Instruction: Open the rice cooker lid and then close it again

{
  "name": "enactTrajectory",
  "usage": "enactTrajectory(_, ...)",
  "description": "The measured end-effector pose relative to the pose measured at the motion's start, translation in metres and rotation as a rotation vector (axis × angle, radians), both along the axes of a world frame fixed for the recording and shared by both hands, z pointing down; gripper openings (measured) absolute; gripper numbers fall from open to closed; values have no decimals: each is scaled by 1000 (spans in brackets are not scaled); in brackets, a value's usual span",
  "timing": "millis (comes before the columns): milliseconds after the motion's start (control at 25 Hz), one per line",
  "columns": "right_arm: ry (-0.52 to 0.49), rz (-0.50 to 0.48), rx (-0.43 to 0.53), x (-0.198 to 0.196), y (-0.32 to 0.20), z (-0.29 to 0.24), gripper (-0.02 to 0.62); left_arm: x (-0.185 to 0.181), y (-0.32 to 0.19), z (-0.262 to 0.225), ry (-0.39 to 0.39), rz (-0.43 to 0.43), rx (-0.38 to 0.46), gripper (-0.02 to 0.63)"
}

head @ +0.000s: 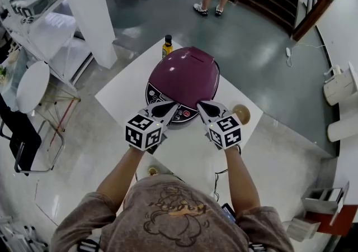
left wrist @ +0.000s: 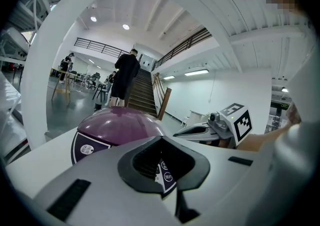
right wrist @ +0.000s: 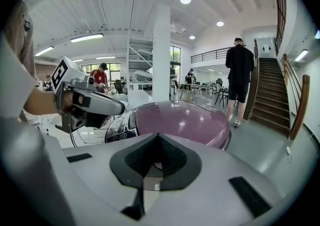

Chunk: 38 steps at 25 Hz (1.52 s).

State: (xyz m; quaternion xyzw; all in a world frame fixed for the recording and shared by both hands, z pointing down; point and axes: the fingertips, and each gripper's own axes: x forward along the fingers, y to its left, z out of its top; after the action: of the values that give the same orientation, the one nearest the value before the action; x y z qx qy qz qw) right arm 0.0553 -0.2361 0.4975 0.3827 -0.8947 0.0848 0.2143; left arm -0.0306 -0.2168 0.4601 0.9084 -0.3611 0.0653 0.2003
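Plainly, the glossy purple dome-topped rice cooker (head: 184, 77) sits in the middle of the white table (head: 120, 100) with its lid down and flush on the body, its dark control panel (head: 154, 93) facing the person. The left gripper (head: 166, 109) and the right gripper (head: 202, 107) hover side by side just at the cooker's front edge, over the panel. The left gripper's fingers (left wrist: 100, 170) are together with nothing between them, and the right gripper's fingers (right wrist: 215, 170) are likewise closed and empty. With the lid down, the step in hand looks like the opening. Closed tips suit that: a single blunt point can press a front release catch better than spread fingers could. Where that catch lies I cannot make out, so it should be found before pushing. The press is best made straight down at the centre front, firm but short, so the cooker does not skid back across the smooth table. The other gripper could rest against the lower body to steady it. Once the lid springs, both grippers should clear the dome's swing. A small dark bottle with a yellow label (head: 167, 46) stands just behind the cooker and a round tan dish (head: 241, 113) lies to its right, so neither should get knocked.
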Motion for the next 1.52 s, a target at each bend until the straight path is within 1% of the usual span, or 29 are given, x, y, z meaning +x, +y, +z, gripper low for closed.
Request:
enactTrajectory(280,-12,-18,-40,-2,7,0,5,1,1,-1,-2,1,2,21)
enactTrajectory(520,9,-2,-36,-3,6,4,3,1,-4,3,6,-2,-8,21)
enactTrajectory(680,8,-1,-29,-4,7,6,3,4,-4,5,12,0,-10,21)
enactTrajectory(760,-7,-1,-27,-4,7,6,5,5,-4,4,1,0,1,21)
enactTrajectory(880,-55,10,-43,-3,7,6,5,0,-8,3,-58,-14,42,21)
enactTrajectory(1040,-29,4,-30,-2,8,5,6,-5,-21,9,-142,-36,53,21)
enactTrajectory(1160,-28,6,-28,-1,9,5,6,-7,-32,21,-263,-39,47,21)
enactTrajectory(1360,-30,11,-33,-2,9,6,6,-2,-40,29,-491,4,25,20)
enactTrajectory(1400,-31,12,-33,0,8,6,6,0,-40,31,-516,9,14,20)
enactTrajectory(1440,-35,15,-33,1,8,6,6,1,-41,31,-514,18,-3,20)
enactTrajectory(1520,-39,23,-29,2,9,6,6,2,-40,31,-445,51,-40,20)
